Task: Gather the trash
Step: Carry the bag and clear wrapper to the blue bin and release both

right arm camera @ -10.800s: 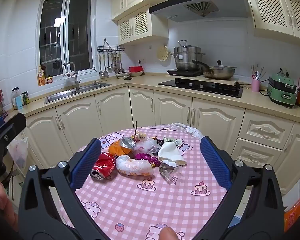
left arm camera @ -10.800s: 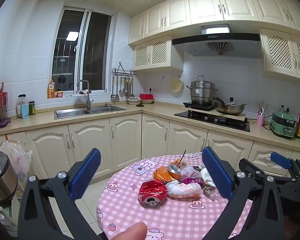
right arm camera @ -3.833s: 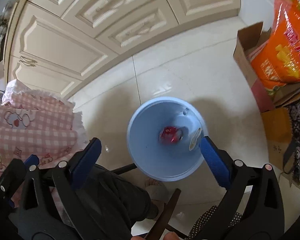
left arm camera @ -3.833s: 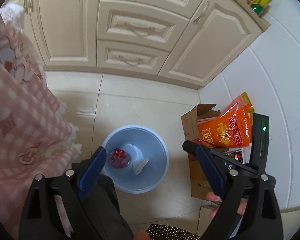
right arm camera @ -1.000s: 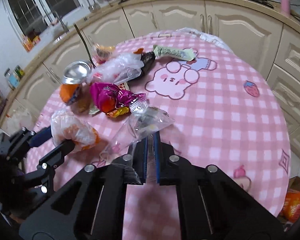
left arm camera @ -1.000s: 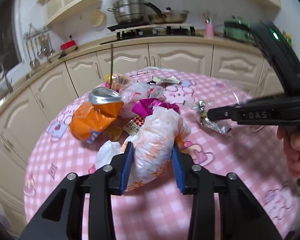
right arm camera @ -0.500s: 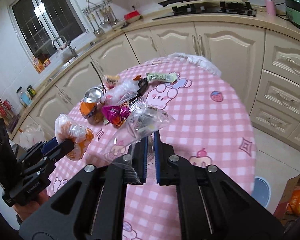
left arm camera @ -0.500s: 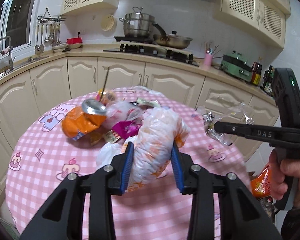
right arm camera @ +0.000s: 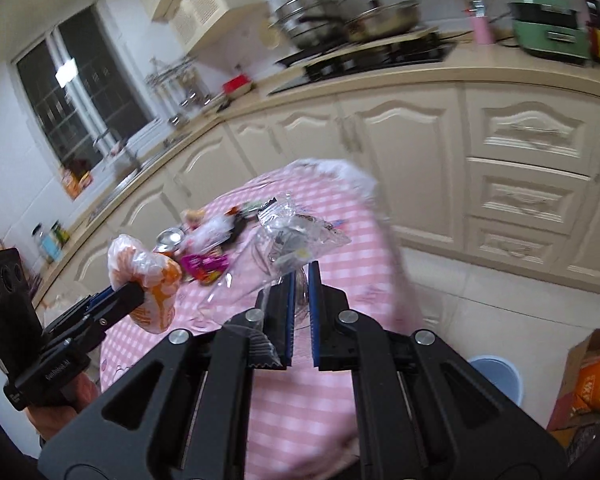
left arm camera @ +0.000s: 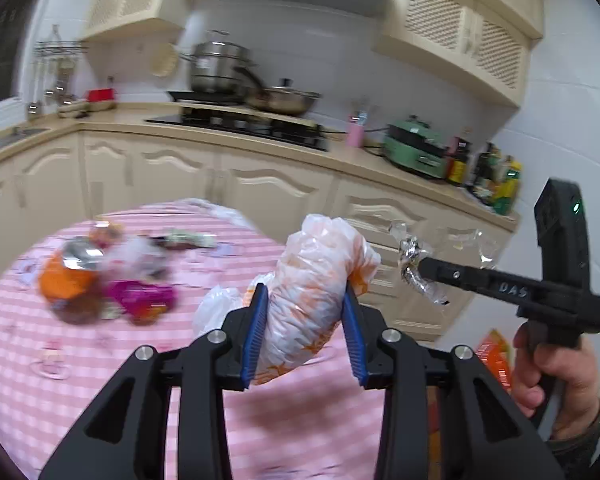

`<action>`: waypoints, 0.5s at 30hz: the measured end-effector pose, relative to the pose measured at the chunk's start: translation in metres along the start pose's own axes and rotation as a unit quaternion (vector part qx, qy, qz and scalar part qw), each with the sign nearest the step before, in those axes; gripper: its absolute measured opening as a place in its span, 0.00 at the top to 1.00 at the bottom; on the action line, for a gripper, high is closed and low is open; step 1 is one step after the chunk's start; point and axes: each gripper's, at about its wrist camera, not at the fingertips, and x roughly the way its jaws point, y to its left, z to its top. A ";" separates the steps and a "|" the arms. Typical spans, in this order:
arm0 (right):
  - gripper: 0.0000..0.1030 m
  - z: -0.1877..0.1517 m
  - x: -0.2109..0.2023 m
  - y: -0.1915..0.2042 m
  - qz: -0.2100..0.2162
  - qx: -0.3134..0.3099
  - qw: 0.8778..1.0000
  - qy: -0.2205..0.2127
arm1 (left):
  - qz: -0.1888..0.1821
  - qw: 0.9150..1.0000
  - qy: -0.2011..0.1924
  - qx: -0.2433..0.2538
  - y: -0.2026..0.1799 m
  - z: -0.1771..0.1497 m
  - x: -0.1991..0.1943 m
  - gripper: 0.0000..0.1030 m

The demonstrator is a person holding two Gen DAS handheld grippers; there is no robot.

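Left wrist view: the left hand-held gripper (left arm camera: 304, 332) is clamped on a white-and-orange plastic bag (left arm camera: 314, 280), lifted above the near edge of the worktop (left arm camera: 80, 380).
Right hand-held gripper (right arm camera: 300, 312): its blue pads are closed on a clear crinkled wrapper (right arm camera: 296, 240), held in the air past the worktop's right edge.
Step in hand: both pieces look picked up and on their way to the bin; this is my reading, not something seen.
Next move: swing both right and down to the blue bin (right arm camera: 496, 376) on the floor, then release over its mouth.
Left on the worktop: an orange can (left arm camera: 70, 276), a magenta wrapper (left arm camera: 140, 296) and other blurred scraps at the far left.
Surface: round, with a pink checked cloth.
Room: kitchen with cream cabinets (right arm camera: 520, 184), pots (left arm camera: 224, 72) on the stove, and a cardboard box (right arm camera: 588, 384) near the bin.
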 end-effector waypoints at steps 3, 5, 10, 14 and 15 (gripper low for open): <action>0.94 -0.007 -0.023 -0.051 -0.036 0.040 0.999 -0.008 | -0.047 0.999 0.016 0.005 -0.036 -0.003 0.022 0.66; 0.94 -0.018 -0.032 -0.092 -0.066 0.073 0.995 -0.003 | -0.077 0.996 0.035 0.009 -0.062 -0.010 0.042 0.66; 0.94 -0.056 -0.036 -0.175 -0.116 0.139 0.983 0.031 | -0.137 0.984 0.111 0.012 -0.122 -0.044 0.108 0.66; 0.94 -0.099 -0.019 -0.238 -0.134 0.202 0.967 0.074 | -0.145 0.973 0.179 0.019 -0.162 -0.083 0.165 0.66; 0.94 -0.106 -0.011 -0.246 -0.136 0.214 0.964 0.083 | -0.144 0.969 0.199 0.021 -0.171 -0.096 0.182 0.66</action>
